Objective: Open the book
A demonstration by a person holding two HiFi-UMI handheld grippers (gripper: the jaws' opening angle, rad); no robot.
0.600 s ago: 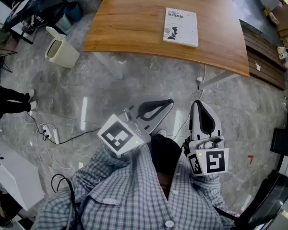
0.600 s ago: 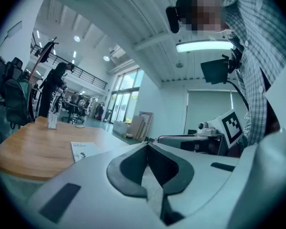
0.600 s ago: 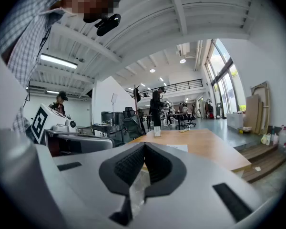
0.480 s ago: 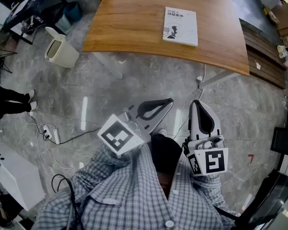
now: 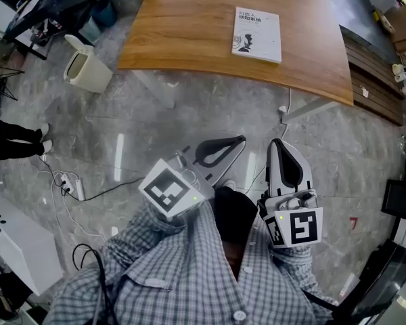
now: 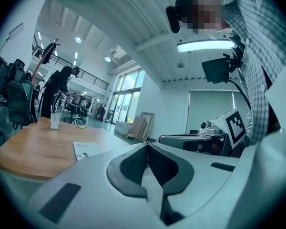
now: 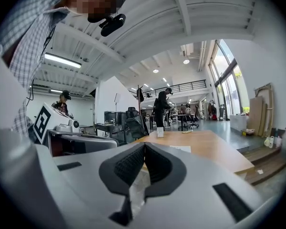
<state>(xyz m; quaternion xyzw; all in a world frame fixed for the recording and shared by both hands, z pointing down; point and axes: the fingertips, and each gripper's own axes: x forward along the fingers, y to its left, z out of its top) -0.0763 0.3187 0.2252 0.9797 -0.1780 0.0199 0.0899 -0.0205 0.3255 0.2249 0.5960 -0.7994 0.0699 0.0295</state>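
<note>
Book (image 5: 256, 35): where, and in what state?

Closed, cover up, flat on the bench (image 5: 189, 26), toward its right end, set back from the near edge.

Likely handling?

Looks thin and soft-covered: probably light, bendy, apt to skate on smooth wood if nudged sideways. Not fragile, though easy to crease at a corner.

Where to take hold?

Best at the cover's free long edge, near a corner, lifting only the cover. Worth pinning the spine side down with the other hand-held gripper. Spine side: impossible to tell from here.

Left hand-held gripper (image 5: 242, 141) and right hand-held gripper (image 5: 279, 144)?

Both shut tight, holding nothing, over the floor, well apart from the bench.
</note>
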